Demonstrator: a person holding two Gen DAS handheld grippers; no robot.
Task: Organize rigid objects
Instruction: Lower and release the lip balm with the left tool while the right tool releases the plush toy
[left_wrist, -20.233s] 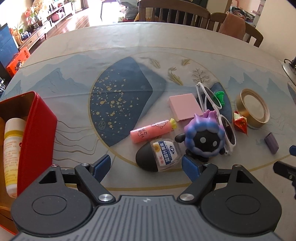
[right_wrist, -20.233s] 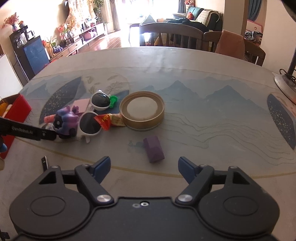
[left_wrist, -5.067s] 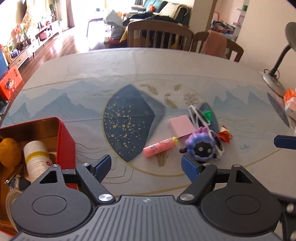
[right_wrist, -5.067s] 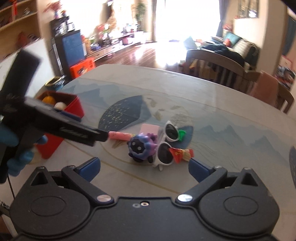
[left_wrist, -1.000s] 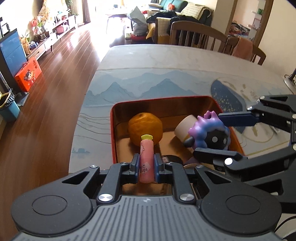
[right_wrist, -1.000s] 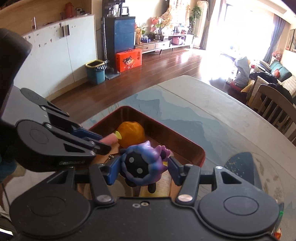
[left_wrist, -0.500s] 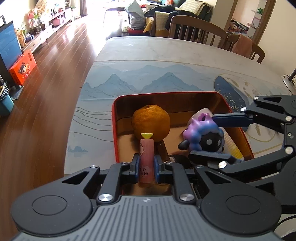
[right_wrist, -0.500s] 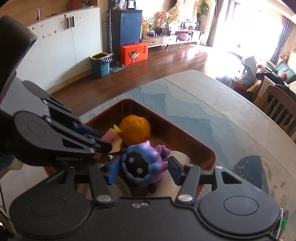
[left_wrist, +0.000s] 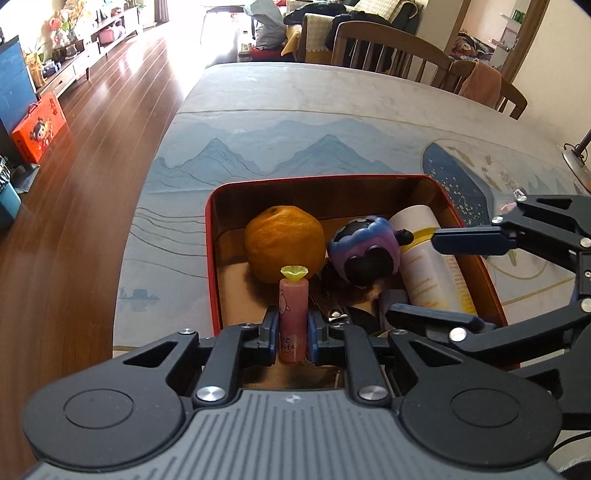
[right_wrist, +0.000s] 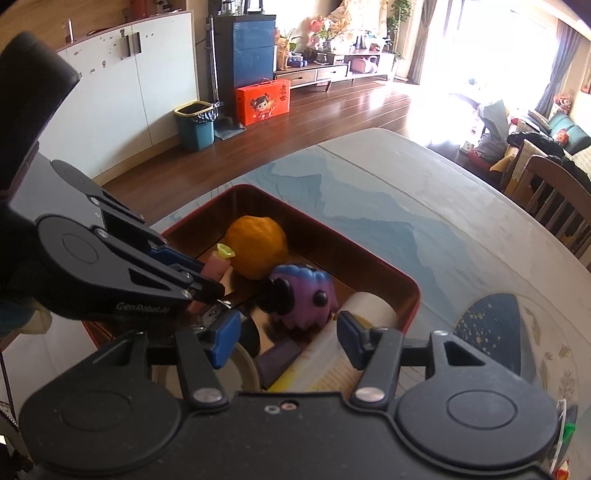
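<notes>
Dining table (left_wrist: 332, 122) with a smooth printed cover carries a red tin (left_wrist: 209, 236) at its near left edge. Left gripper (left_wrist: 293, 332) pinches a pink tube (left_wrist: 293, 314) mid-body above the tin: light, stiff, slick plastic. Beside it sit a dimpled orange (left_wrist: 284, 242), then a purple toy (right_wrist: 303, 295), tipped over in the tin, likely hard, light vinyl; right gripper (right_wrist: 284, 336) jaws are opening, clear of it.
</notes>
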